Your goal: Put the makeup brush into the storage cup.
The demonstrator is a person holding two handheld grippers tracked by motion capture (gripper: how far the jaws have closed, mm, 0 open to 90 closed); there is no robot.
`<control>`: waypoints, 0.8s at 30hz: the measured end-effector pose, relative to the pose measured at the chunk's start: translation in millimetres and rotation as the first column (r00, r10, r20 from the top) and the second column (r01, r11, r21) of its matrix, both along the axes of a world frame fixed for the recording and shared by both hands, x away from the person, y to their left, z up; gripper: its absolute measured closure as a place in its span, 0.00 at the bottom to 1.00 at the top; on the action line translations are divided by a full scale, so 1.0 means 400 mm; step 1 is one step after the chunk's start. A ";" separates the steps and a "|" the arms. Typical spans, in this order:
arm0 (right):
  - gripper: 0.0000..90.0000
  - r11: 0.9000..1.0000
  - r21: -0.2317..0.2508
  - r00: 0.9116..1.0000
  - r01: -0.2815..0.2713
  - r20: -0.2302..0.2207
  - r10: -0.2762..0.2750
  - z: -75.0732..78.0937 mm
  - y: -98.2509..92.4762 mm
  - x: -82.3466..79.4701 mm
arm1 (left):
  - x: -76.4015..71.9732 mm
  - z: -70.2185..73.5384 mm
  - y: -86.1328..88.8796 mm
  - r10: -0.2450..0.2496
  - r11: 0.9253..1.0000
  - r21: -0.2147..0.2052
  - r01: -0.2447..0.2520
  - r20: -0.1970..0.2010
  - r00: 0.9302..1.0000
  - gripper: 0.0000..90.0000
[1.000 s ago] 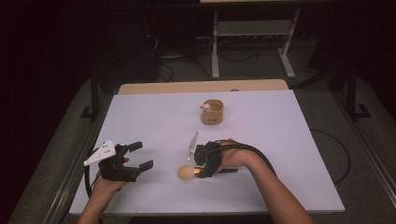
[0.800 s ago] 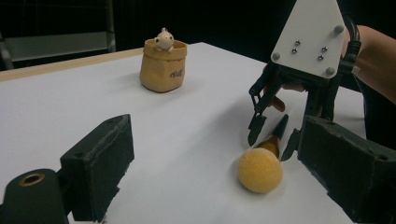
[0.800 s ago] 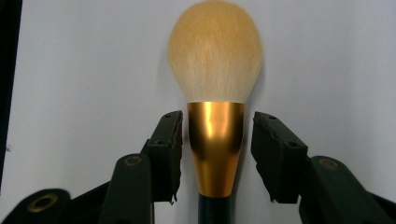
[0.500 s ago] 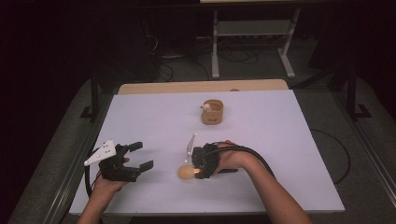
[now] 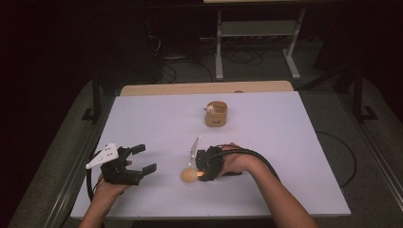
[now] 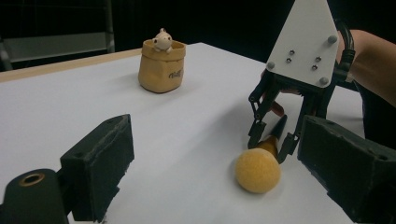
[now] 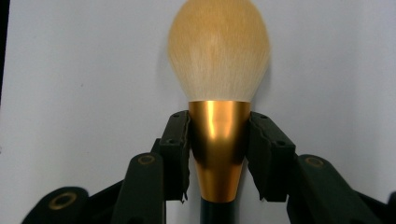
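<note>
A makeup brush with a fluffy tan head [image 7: 218,56], a gold ferrule [image 7: 217,140] and a black handle lies low over the white table [image 5: 285,142], near its front middle. My right gripper [image 7: 217,151] is shut on the ferrule, one jaw on each side. From above, the brush head [image 5: 189,175] points left out of the right gripper [image 5: 203,171]. My left gripper [image 5: 145,159] stands open and empty at the front left, aimed at the brush head [image 6: 257,170]. Just behind the head is the right gripper [image 6: 268,142] with its grey plate.
A small tan pouch-shaped holder [image 5: 216,114] with a tiny white figure on its rim stands at the back middle of the table; the same holder [image 6: 161,67] is upright in the left gripper view. A wooden strip [image 5: 204,88] runs along the far edge.
</note>
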State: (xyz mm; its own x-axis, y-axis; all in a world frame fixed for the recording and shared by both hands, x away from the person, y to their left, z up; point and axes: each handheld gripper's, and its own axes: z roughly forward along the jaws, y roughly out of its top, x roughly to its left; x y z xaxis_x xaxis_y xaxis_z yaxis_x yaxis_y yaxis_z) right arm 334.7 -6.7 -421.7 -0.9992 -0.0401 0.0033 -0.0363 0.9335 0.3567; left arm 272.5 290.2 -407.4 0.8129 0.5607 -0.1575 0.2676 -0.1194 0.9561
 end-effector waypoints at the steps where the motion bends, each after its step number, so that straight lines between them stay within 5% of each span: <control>1: 0.67 1.000 0.003 1.000 0.002 0.000 -0.002 0.000 -0.001 0.000 | 0.001 0.000 0.000 0.000 1.000 0.002 0.000 -0.001 1.000 0.11; 24: 0.68 0.997 0.059 0.999 0.046 -0.012 -0.045 0.017 -0.025 0.011 | 0.001 0.000 0.004 0.003 1.000 0.004 -0.003 -0.002 1.000 0.11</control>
State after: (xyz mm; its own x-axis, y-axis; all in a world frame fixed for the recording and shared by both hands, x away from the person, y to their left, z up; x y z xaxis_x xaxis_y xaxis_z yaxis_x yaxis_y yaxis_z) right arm 339.3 -16.6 -414.7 -0.9999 0.0047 0.0128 0.0096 0.9112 0.4119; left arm 272.8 291.9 -407.3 0.8112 0.5633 -0.1571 0.2699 -0.1224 0.9551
